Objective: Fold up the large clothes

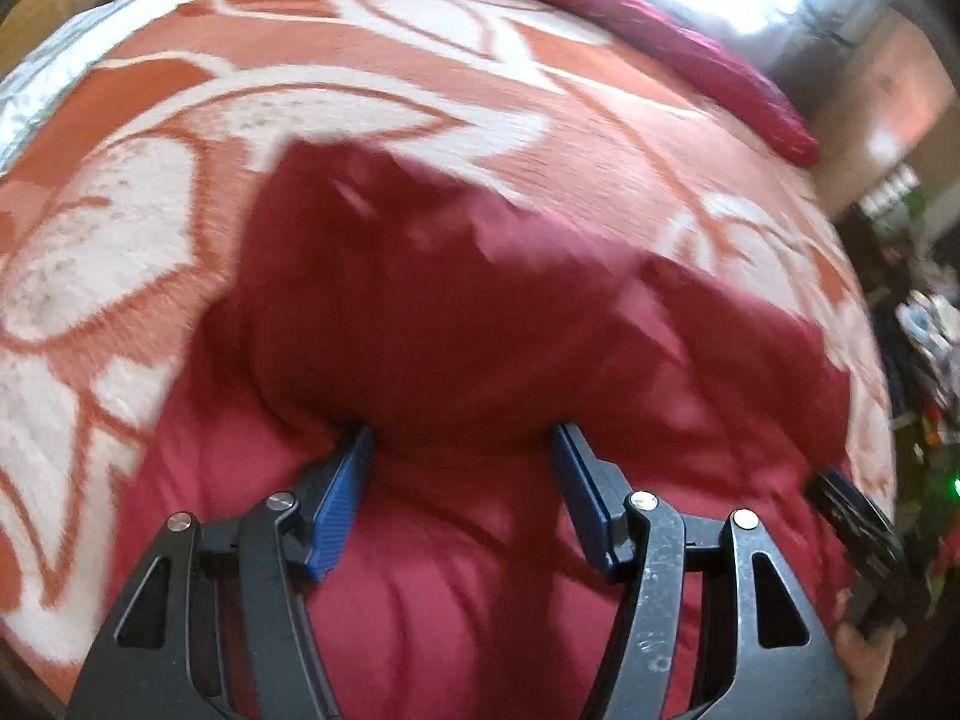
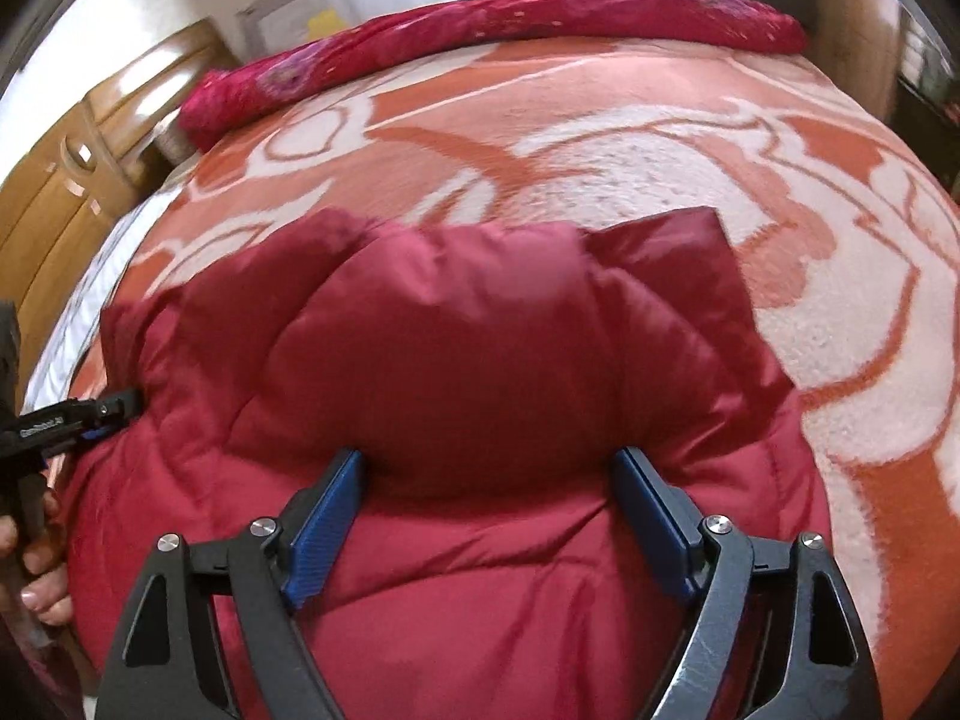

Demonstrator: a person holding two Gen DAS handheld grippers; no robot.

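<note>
A dark red puffy quilted jacket [image 1: 468,312] lies on a bed covered with an orange and white patterned blanket [image 1: 120,228]. My left gripper [image 1: 462,438] is open, its blue pads [image 1: 339,504] wide apart and pressed against a raised fold of the jacket. My right gripper [image 2: 489,462] is open too, its blue pads [image 2: 654,522] on either side of a puffy fold of the jacket [image 2: 456,348]. The left gripper shows at the left edge of the right wrist view [image 2: 114,408], at the jacket's edge. The right gripper's body shows at the right edge of the left wrist view [image 1: 852,522].
A rolled red quilt [image 2: 492,36] lies along the far side of the bed and shows in the left wrist view [image 1: 660,30]. A wooden cabinet [image 2: 78,168] stands left of the bed. Cluttered items [image 1: 924,324] are past the bed's right edge.
</note>
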